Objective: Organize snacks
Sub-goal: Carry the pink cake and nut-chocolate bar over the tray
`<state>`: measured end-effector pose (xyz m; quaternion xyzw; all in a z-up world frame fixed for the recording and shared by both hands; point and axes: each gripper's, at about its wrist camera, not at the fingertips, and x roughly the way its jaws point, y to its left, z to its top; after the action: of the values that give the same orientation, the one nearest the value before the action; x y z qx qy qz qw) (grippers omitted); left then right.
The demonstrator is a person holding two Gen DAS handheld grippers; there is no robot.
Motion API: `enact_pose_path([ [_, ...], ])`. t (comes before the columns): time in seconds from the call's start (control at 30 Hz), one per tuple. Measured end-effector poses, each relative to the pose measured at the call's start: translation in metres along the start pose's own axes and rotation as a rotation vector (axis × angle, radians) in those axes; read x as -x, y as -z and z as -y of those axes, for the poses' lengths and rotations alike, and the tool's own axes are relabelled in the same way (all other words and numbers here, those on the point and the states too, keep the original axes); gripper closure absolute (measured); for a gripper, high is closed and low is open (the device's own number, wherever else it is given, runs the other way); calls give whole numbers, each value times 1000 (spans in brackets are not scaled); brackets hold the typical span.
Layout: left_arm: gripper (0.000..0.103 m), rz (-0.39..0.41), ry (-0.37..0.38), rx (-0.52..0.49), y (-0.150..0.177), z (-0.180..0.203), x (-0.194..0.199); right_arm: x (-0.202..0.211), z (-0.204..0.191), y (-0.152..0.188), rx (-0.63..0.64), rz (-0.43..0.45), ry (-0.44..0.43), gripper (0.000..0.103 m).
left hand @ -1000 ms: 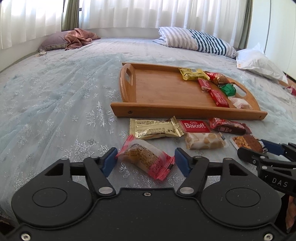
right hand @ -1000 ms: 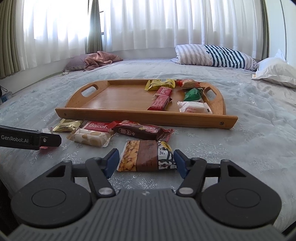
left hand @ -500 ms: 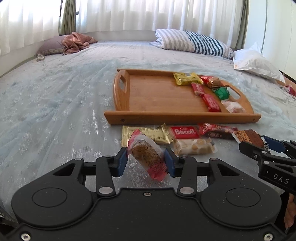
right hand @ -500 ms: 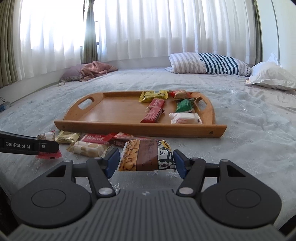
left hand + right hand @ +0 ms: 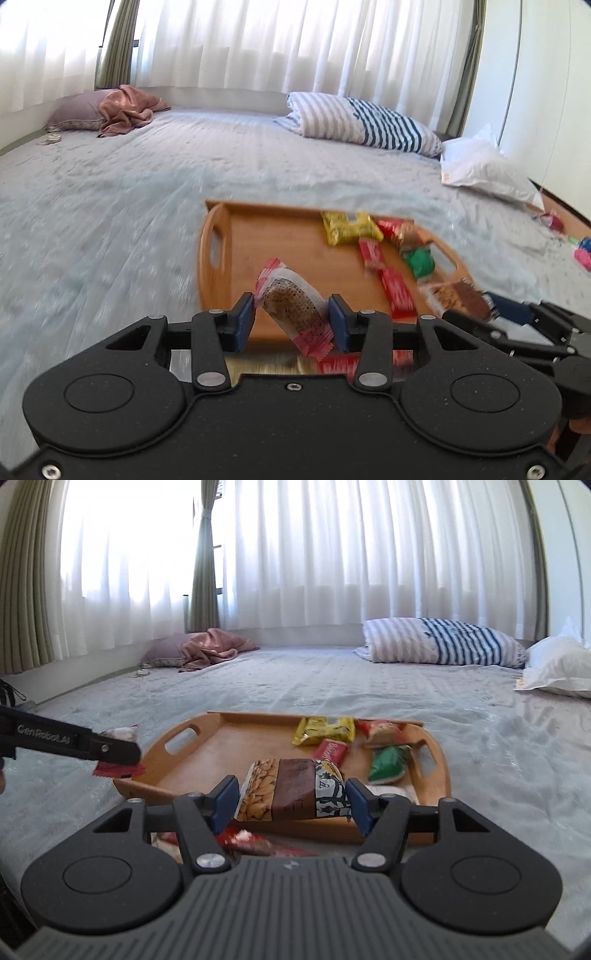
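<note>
**Two snacks being carried toward the tray**

Two tools are each gripping one wrapped snack above the near edge of a bed. Nearest in the left wrist view, the left tool (image 5: 291, 321) is pinching a clear-and-red cake packet (image 5: 293, 306) narrowly between its blue pads; the packet is sitting tilted, one red end hanging below the pads. In the right wrist view, the right tool (image 5: 291, 803) is clamping a wider almond bar (image 5: 293, 790) lengthwise, level, with both pads pressing its ends.

Just below the tools, a few red and gold wrappers (image 5: 255, 843) are lying on the bedspread (image 5: 110, 229), blurred and partly hidden. Beyond them, the wooden tray (image 5: 221, 280) is holding about six snacks clustered at its right side, a yellow packet (image 5: 325, 731) and a green packet (image 5: 388, 762) among them; its left half is bare.

Farther back, a striped pillow (image 5: 439, 640) is resting before white curtains.

Judging by this, the carrying step is under way. Next, each tool likely needs to travel forward over the tray rim, lower, then open over bare wood.
</note>
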<state>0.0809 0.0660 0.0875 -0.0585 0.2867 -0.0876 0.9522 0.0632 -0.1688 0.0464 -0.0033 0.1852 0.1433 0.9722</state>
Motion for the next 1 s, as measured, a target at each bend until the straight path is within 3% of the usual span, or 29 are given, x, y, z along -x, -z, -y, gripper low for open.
enact_pose_path([
  [0.3, 62, -83, 38, 26, -42, -13, -68, -62, 3, -35, 86, -45, -54, 38],
  [0.47, 62, -139, 17, 33, -60, -22, -111, -98, -4, -49, 168, -54, -85, 38],
  [0.67, 62, -188, -20, -39, -78, -27, -158, -146, -12, -58, 281, -93, -143, 38],
  [0.83, 62, -238, -8, -106, -89, -32, -192, -182, -3, -61, 346, -117, -215, 37],
  [1.0, 62, -264, 32, -158, -96, -35, -213, -211, 0, -65, 419, -177, -229, 37],
])
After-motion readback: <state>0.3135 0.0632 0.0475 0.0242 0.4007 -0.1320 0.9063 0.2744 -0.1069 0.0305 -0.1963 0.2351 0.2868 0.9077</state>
